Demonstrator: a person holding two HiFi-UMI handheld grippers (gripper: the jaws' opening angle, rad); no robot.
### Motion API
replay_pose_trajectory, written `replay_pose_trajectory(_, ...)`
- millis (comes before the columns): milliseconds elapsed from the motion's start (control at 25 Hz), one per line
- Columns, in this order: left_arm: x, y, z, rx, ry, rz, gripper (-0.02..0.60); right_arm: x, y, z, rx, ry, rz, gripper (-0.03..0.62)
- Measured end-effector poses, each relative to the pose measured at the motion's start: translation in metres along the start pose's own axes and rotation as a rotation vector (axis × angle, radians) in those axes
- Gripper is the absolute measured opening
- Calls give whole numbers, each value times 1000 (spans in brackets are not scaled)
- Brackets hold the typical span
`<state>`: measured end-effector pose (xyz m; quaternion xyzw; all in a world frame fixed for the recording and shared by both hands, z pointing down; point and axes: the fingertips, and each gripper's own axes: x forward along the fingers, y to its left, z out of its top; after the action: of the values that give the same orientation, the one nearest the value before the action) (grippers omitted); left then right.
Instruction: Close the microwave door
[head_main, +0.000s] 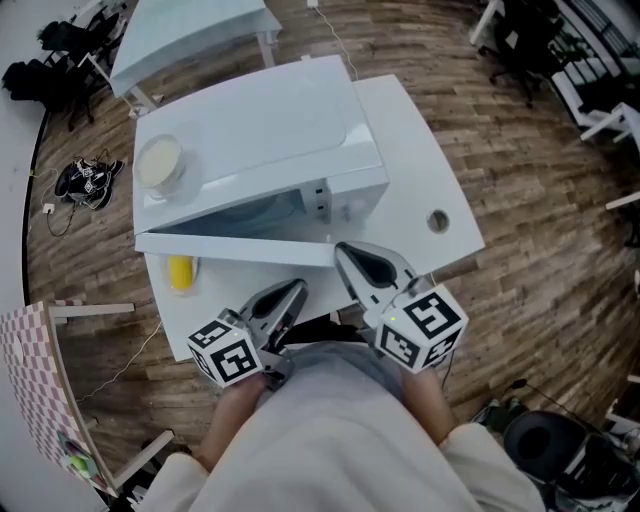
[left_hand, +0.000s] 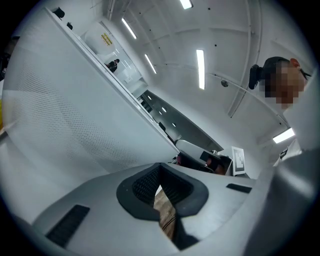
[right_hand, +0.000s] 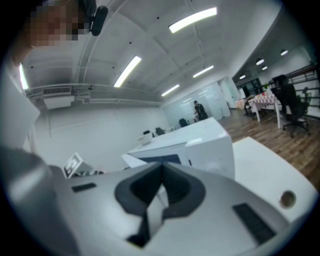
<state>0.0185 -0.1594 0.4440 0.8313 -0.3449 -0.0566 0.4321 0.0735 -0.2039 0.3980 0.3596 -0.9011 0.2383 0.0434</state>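
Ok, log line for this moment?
door: ajar | left gripper: shut, empty, near door | right gripper: shut, empty, tip at door's free edge | contact: unclear

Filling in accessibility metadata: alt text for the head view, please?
A white microwave sits on a white table with its door partly open toward the person. The right gripper, jaws together, points at the door's free edge; the left gripper, also shut, is lower. A pale bowl stands on the microwave.
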Motion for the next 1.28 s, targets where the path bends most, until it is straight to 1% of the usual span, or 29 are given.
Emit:
replay_pose_trajectory(760,11,-1,20,-5,-29,-22,17,12,-15,8,6,-10,-12,20)
replay_pose_trajectory(960,16,2,29,-3,-36,-20,17,19,-26,1,4,36,-40,20)
replay_pose_trajectory(1280,22,6,36,-12,-33,-30,17,26,-34,0,23,41,-47,20)
